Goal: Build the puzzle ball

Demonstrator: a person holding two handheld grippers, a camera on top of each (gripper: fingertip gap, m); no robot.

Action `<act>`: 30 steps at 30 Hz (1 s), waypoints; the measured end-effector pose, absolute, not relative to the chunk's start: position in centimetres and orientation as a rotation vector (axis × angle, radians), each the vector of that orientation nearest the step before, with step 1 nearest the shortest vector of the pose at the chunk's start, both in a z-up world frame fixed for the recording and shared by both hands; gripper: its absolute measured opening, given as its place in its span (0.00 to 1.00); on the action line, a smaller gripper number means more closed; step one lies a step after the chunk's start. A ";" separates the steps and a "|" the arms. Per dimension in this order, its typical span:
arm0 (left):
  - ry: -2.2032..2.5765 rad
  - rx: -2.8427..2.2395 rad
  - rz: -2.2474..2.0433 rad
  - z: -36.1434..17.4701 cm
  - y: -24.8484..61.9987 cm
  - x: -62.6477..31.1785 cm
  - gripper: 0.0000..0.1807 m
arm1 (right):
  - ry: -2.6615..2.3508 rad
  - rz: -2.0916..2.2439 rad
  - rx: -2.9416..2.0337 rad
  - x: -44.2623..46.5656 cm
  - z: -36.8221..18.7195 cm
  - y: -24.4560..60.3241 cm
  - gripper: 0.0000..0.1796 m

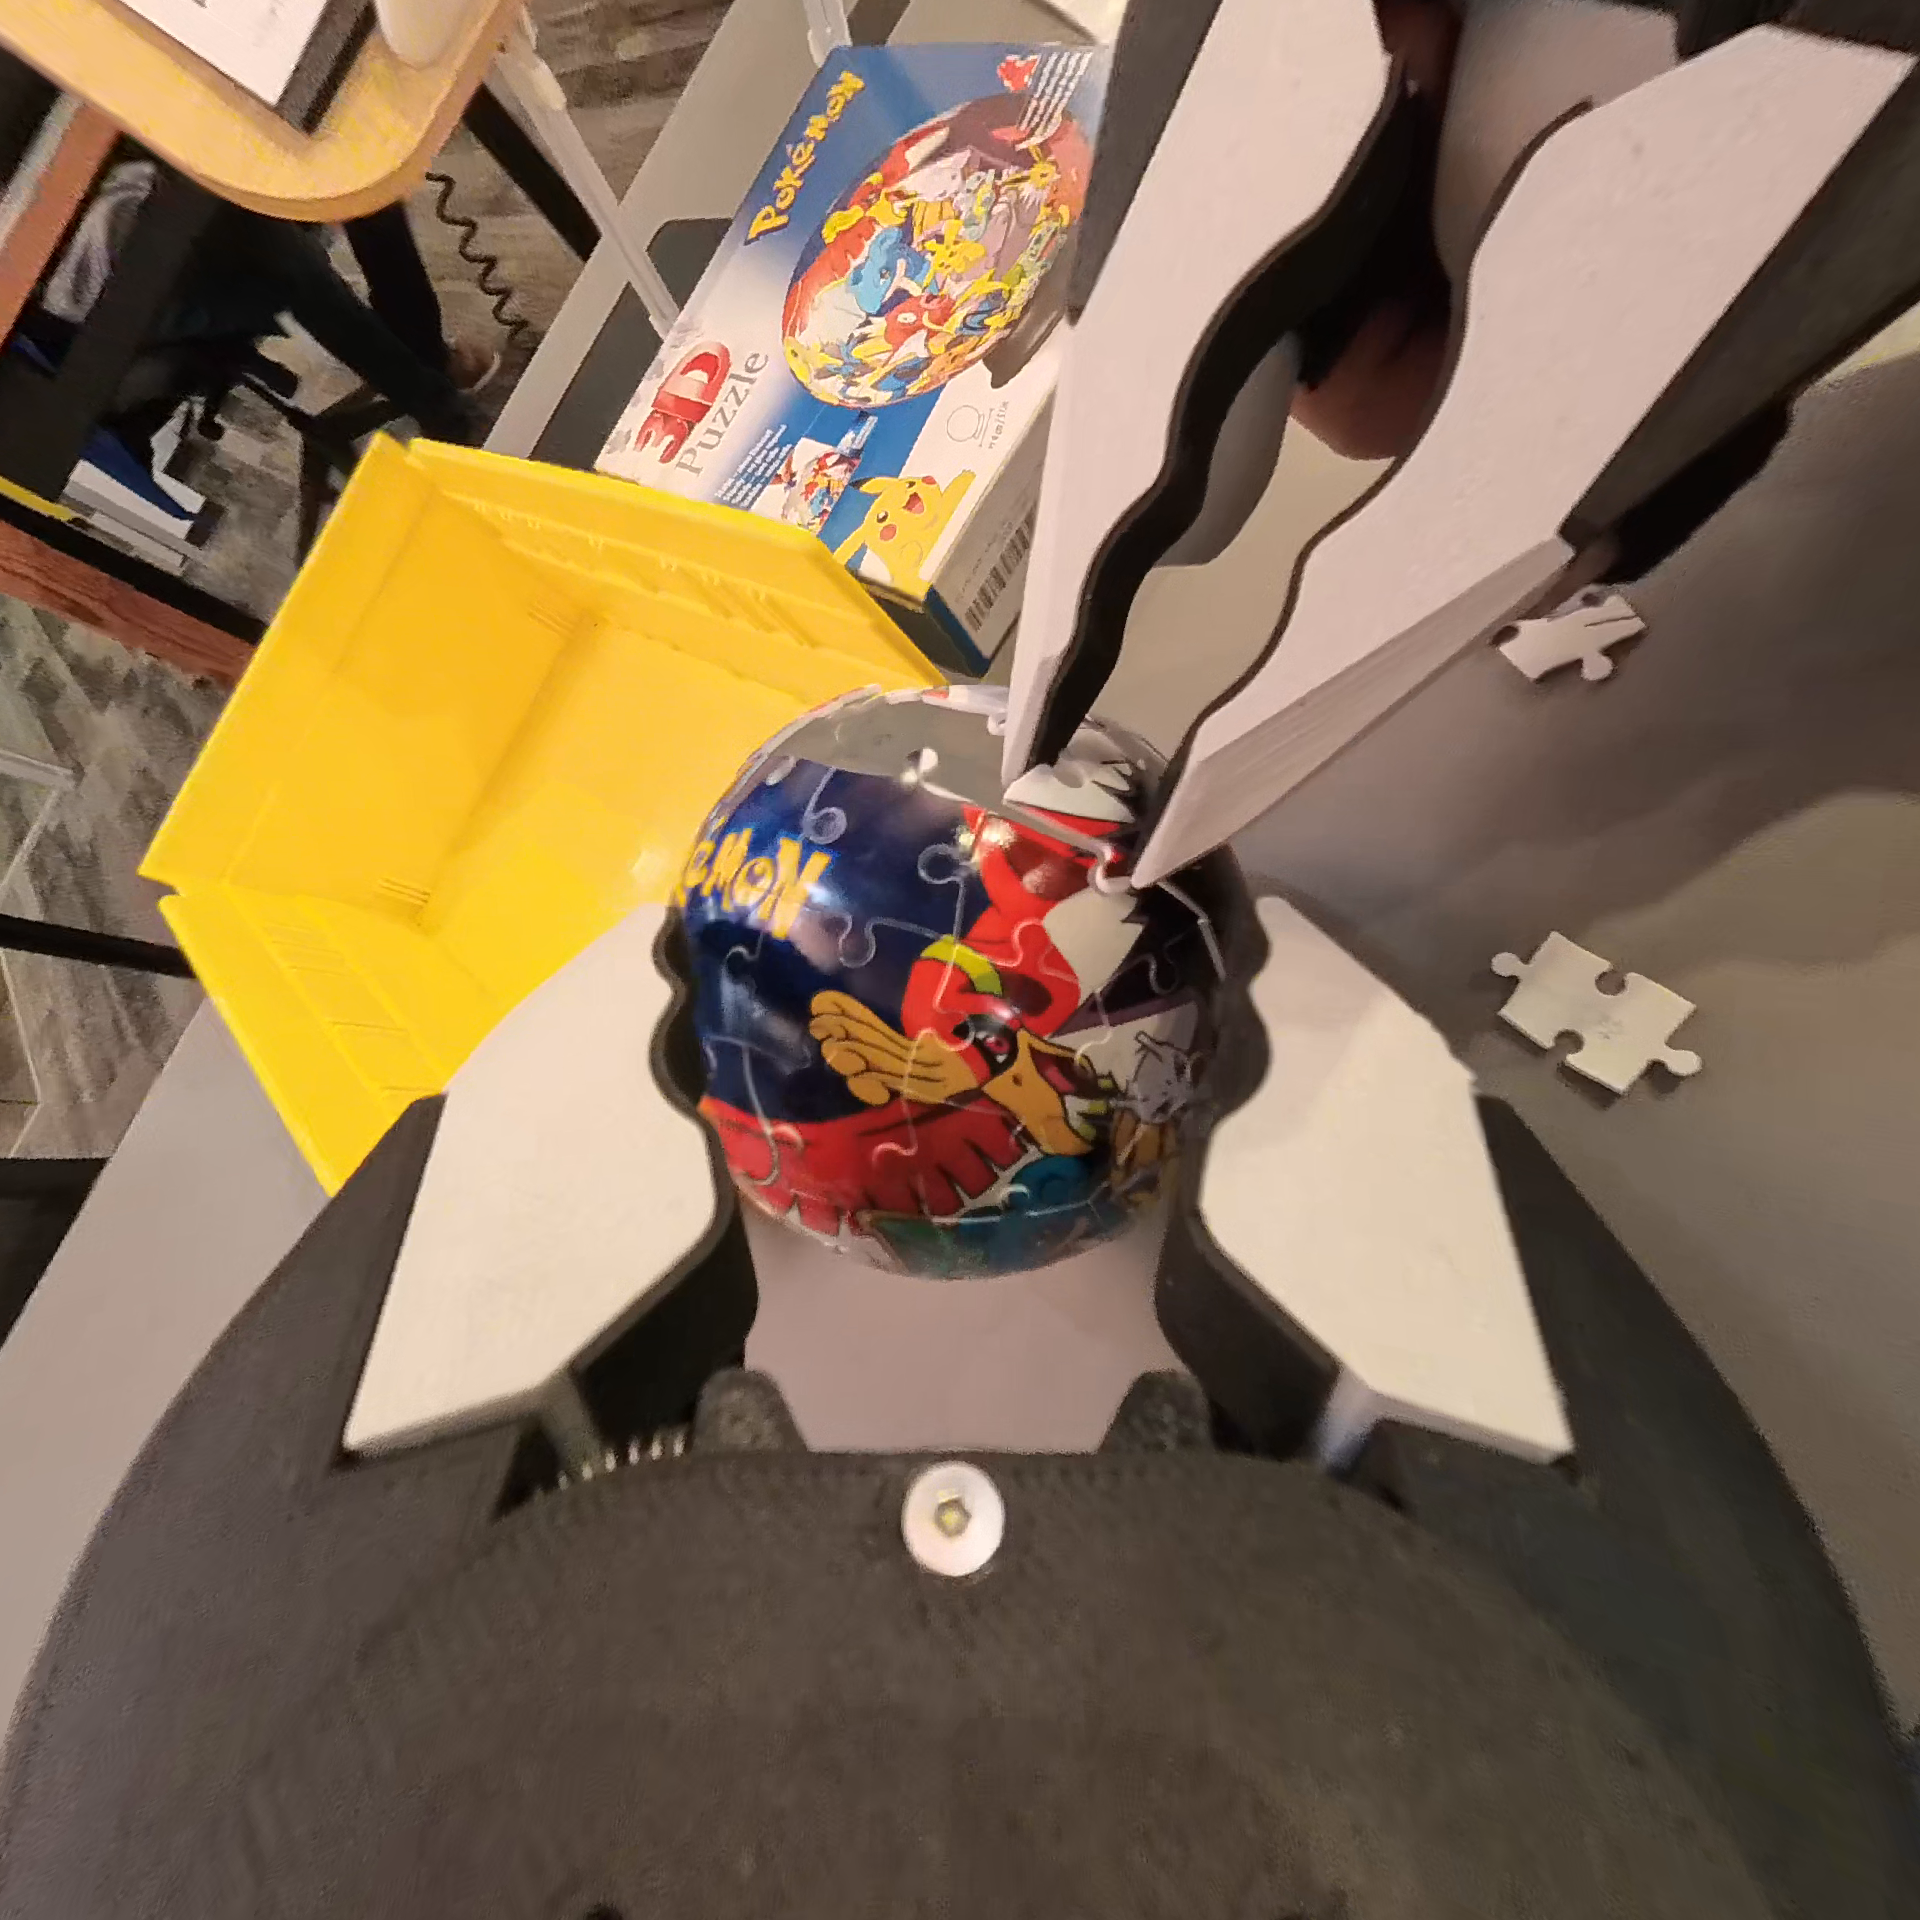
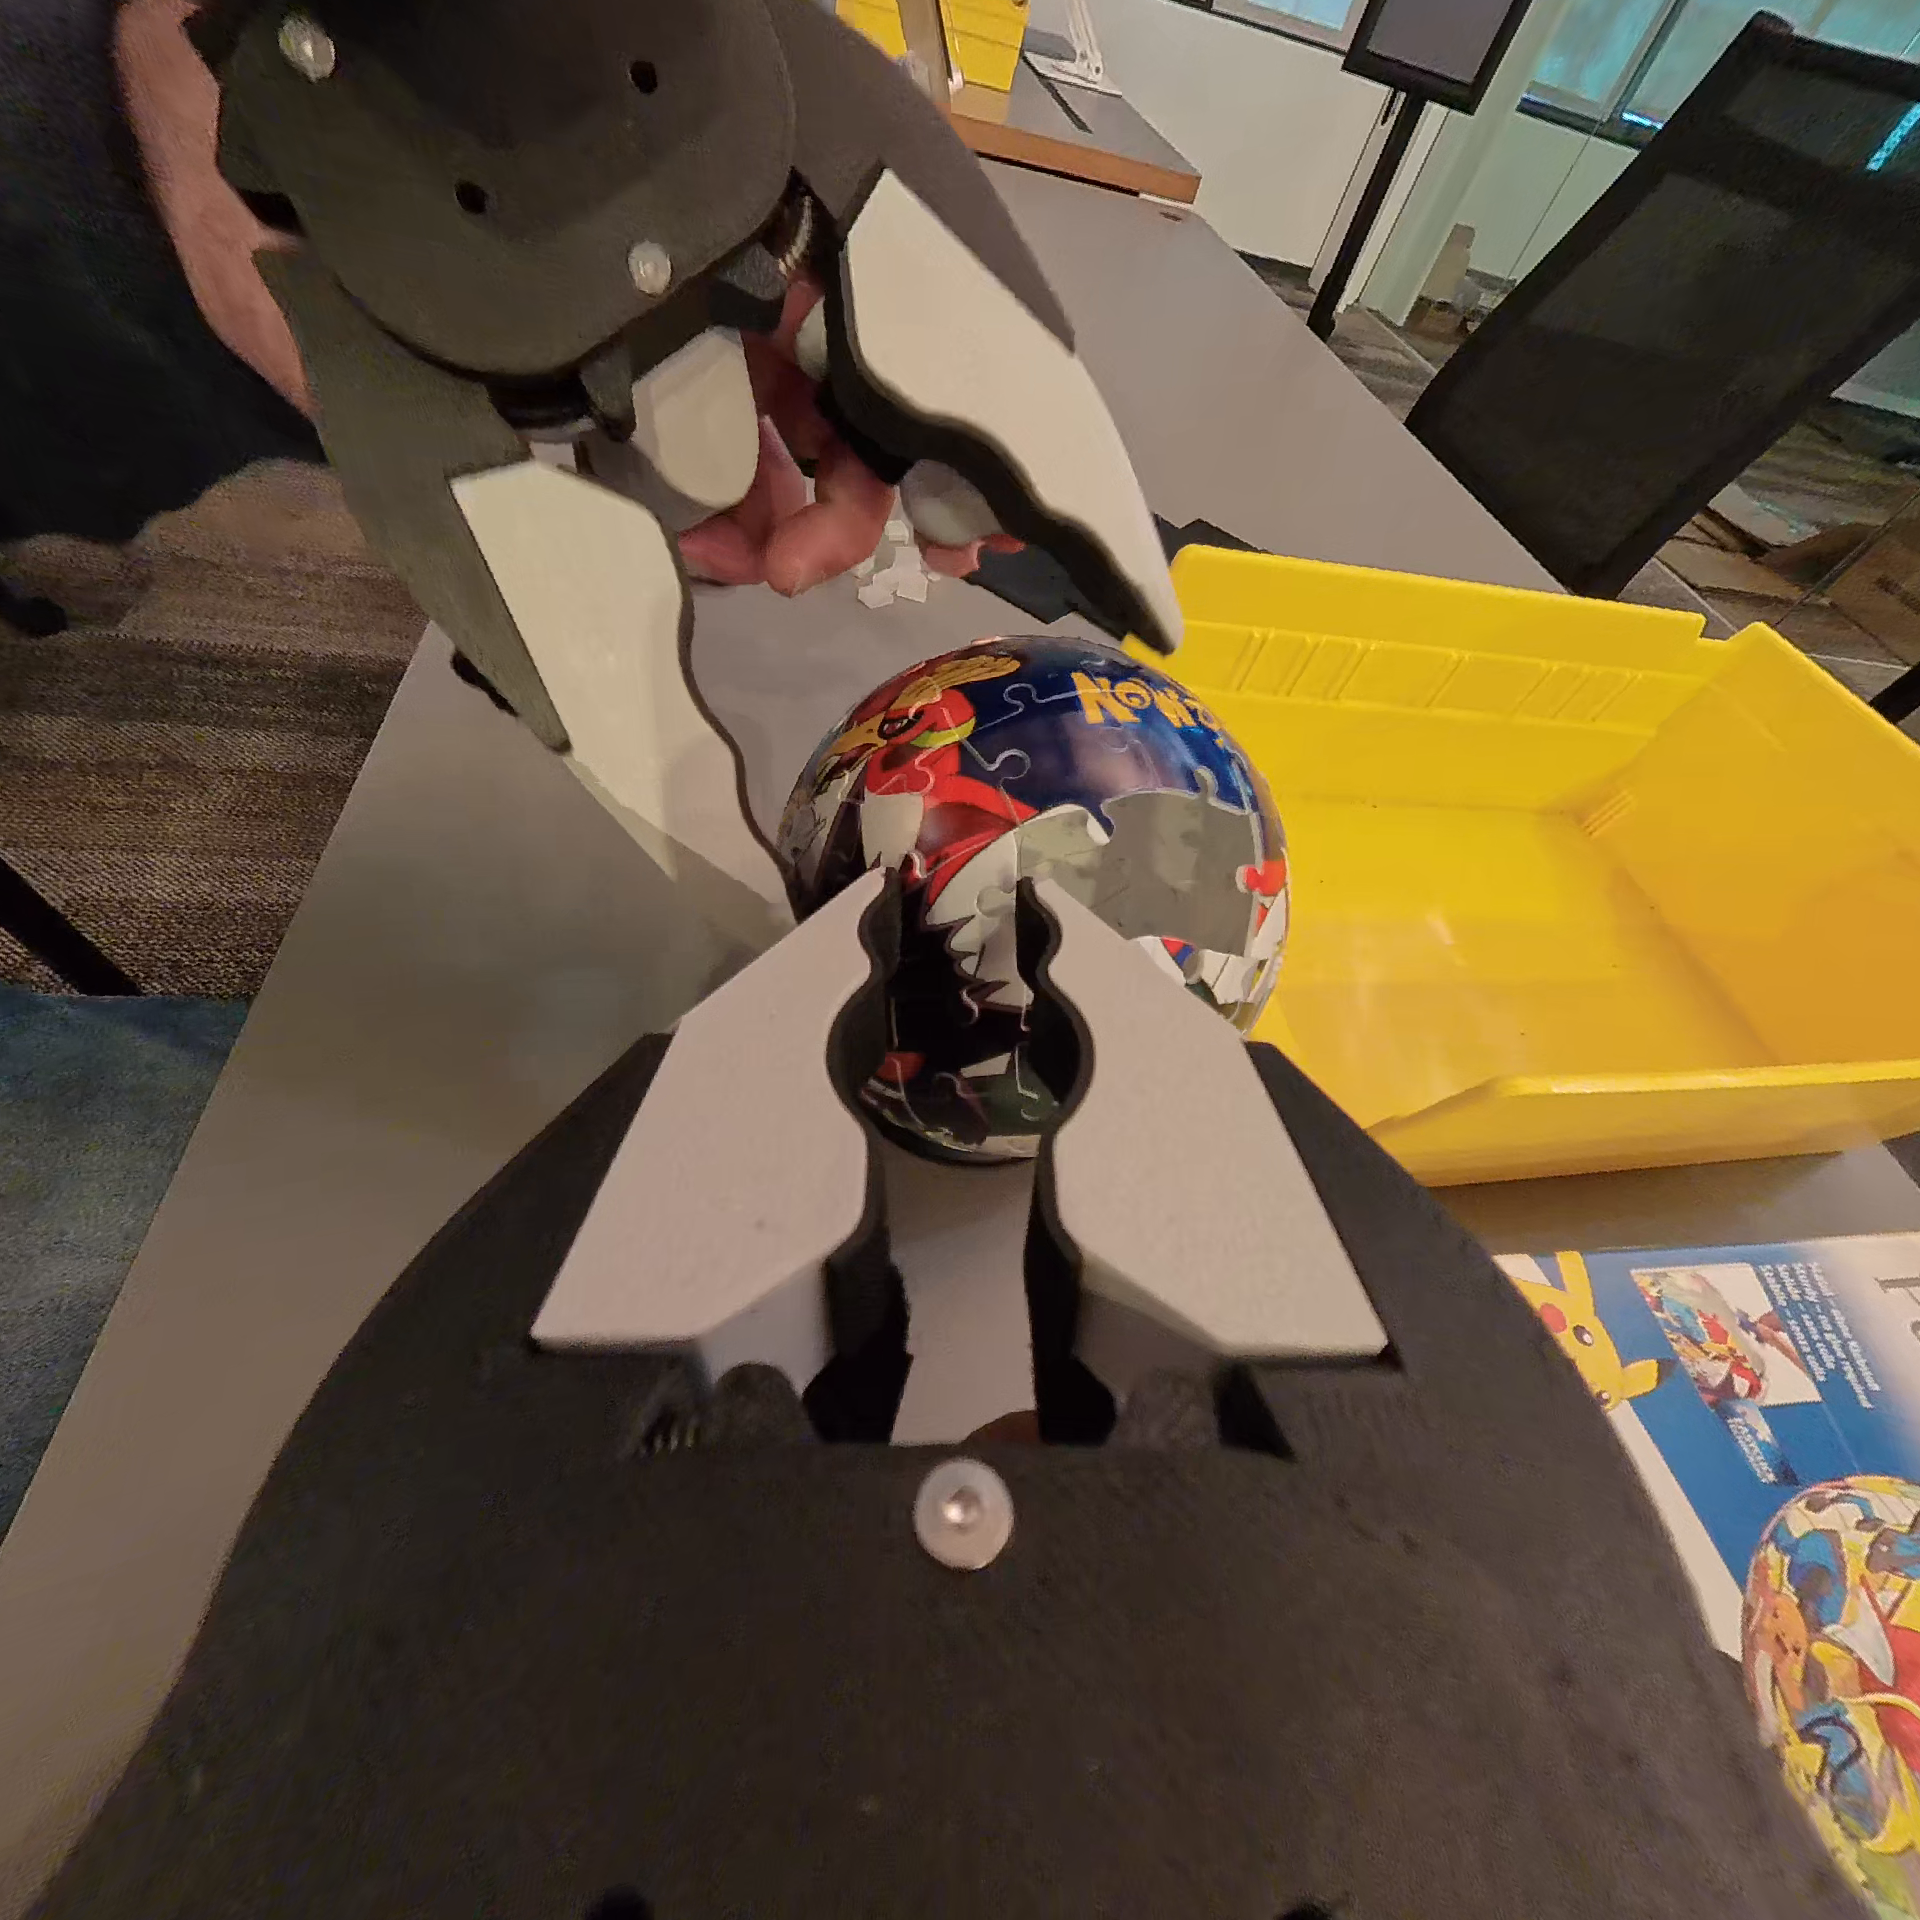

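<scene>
Puzzle ball (image 1: 935,1029): glossy sphere of interlocking curved pieces, printed with cartoon creatures on dark blue with yellow lettering; grey gap of missing pieces near its top; stands on the grey worktop (image 1: 1766,831), just beside the yellow bin (image 1: 436,748).

Left claw (image 1: 956,1049): black textured body, flat white fingers with wavy black inner edges; spread wide around the ball's sides, whether the pads touch the ball cannot be told.

Right claw (image 2: 951,894): same build; fingers drawn near but not meeting, tips resting on the ball's upper surface at a red-and-white piece (image 1: 1070,800); a firm pinch cannot be confirmed.

Yellow bin: moulded plastic, ribbed walls, open front.

Puzzle box (image 1: 883,343): blue and white card, printed with a picture of the ball, lettering and a barcode; lies flat behind the bin.

Loose pieces (image 1: 1595,1013): two, grey backs up, lying on the worktop beside the ball.
</scene>
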State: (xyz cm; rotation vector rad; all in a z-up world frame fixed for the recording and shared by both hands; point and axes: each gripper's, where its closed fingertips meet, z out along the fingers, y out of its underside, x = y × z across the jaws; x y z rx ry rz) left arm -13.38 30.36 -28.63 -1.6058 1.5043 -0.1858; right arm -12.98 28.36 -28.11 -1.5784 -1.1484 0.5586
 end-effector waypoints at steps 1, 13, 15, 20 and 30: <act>1.500 -1.608 -0.213 -28.3 30.4 -13.5 0.55 | -1.152 0.559 -1.578 -13.0 -28.1 28.4 0.11; 1.761 -1.694 -0.295 -30.0 31.5 -13.8 0.63 | -1.177 0.541 -1.579 -12.9 -28.1 28.4 0.11; 1.772 -1.689 -0.295 -30.2 31.5 -13.7 0.63 | -1.179 0.533 -1.576 -12.9 -28.1 28.5 0.11; 1.757 -1.677 -0.292 -30.2 31.5 -13.6 0.63 | -1.165 0.536 -1.570 -12.8 -28.1 28.5 0.11; 1.738 -1.631 -0.258 -30.2 31.4 -13.6 0.63 | -1.178 0.532 -1.574 -12.7 -28.3 28.4 0.11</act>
